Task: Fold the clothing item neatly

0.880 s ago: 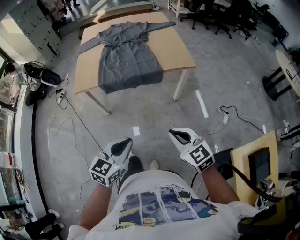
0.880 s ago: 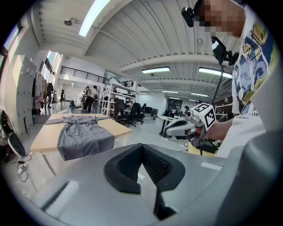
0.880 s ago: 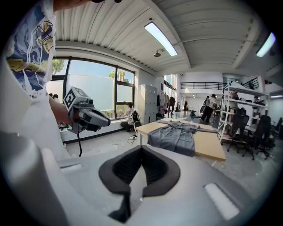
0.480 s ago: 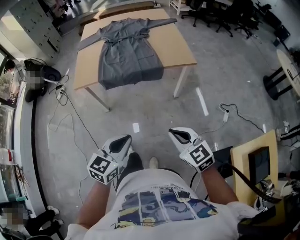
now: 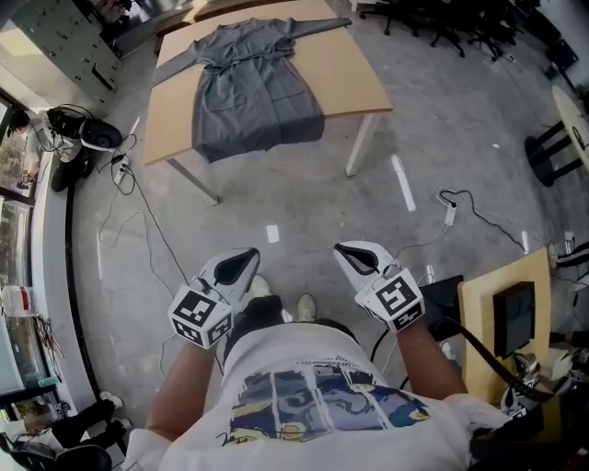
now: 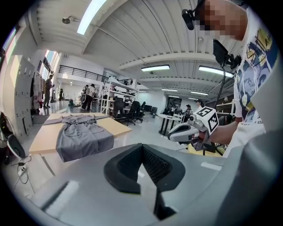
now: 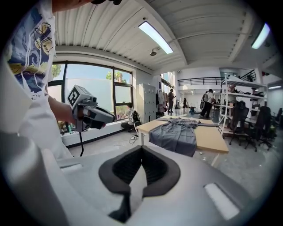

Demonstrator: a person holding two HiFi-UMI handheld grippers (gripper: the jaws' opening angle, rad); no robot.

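Observation:
A grey long-sleeved robe (image 5: 253,87) lies spread flat on a light wooden table (image 5: 354,83) across the floor, far ahead of me; its hem hangs over the table's near edge. It also shows in the left gripper view (image 6: 84,137) and the right gripper view (image 7: 174,134). My left gripper (image 5: 245,261) and right gripper (image 5: 348,252) are held low in front of the person's body, over bare concrete. Both are shut and hold nothing, their dark pads meeting at a point in the left (image 6: 142,148) and right (image 7: 141,150) gripper views. Each gripper also appears in the other's view.
Cables (image 5: 129,230) trail over the concrete floor at the left, beside dark gear (image 5: 83,133). A power strip and cord (image 5: 449,216) lie at the right. A wooden stand (image 5: 488,304) is close on my right. Office chairs (image 5: 442,28) stand beyond the table. People stand far off (image 6: 88,97).
The table and robe have slid slightly lower and nearer in the head view, and the person's feet have stepped forward. Both grippers stay shut and empty at the same height.

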